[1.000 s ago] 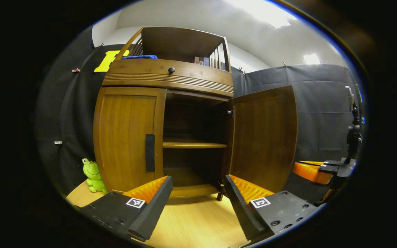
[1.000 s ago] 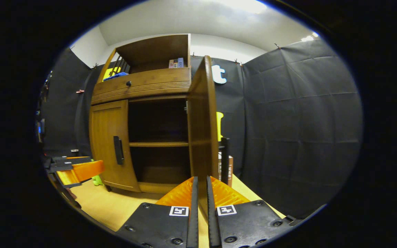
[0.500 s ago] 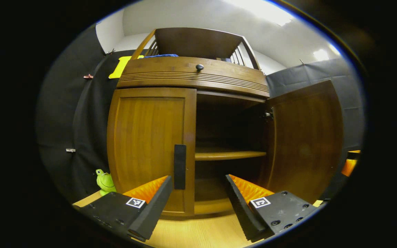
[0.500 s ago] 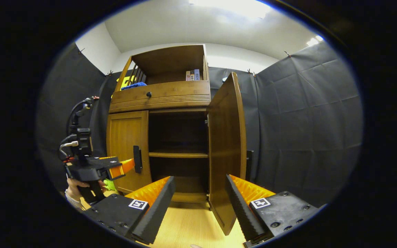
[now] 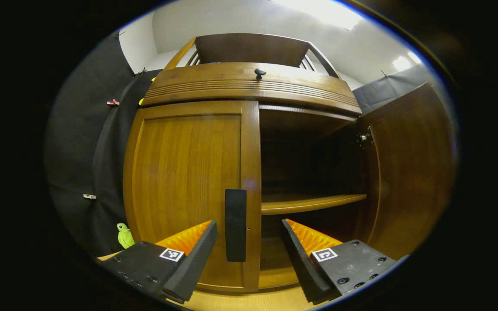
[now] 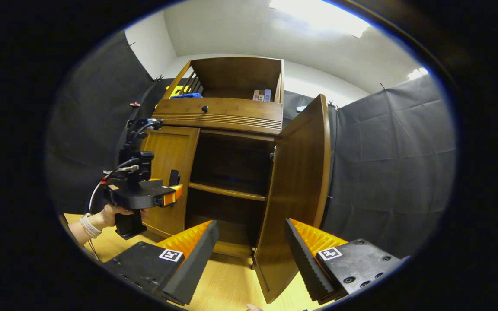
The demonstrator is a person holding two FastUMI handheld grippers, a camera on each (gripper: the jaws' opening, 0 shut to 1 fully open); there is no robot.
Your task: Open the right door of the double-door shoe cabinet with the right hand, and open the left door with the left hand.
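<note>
The wooden shoe cabinet [image 5: 249, 86] stands close in the left gripper view. Its left door [image 5: 188, 172] is closed, with a black vertical handle [image 5: 235, 224] near its inner edge. My left gripper [image 5: 248, 223] is open, and the handle stands between its fingers, nearer the left one, with no contact visible. The right door [image 6: 296, 194] is swung wide open, and its edge sits between the fingers of my open right gripper [image 6: 251, 221], untouched. In the right gripper view a hand [image 6: 106, 216] holds the left gripper [image 6: 175, 194] up to the left door's handle [image 6: 173, 176].
Inside the open half, a shelf [image 5: 314, 202] splits the dark space. Above the doors is a drawer with a black knob [image 5: 260, 72], then an open top shelf with books [image 6: 261, 95] and a blue cloth [image 6: 187, 96]. A green frog toy [image 5: 123, 235] sits on the wooden floor [image 6: 231, 285].
My right gripper let go of the right door's edge, opened and drew back. The left gripper moved in on the left door until the handle stood between its fingers.
</note>
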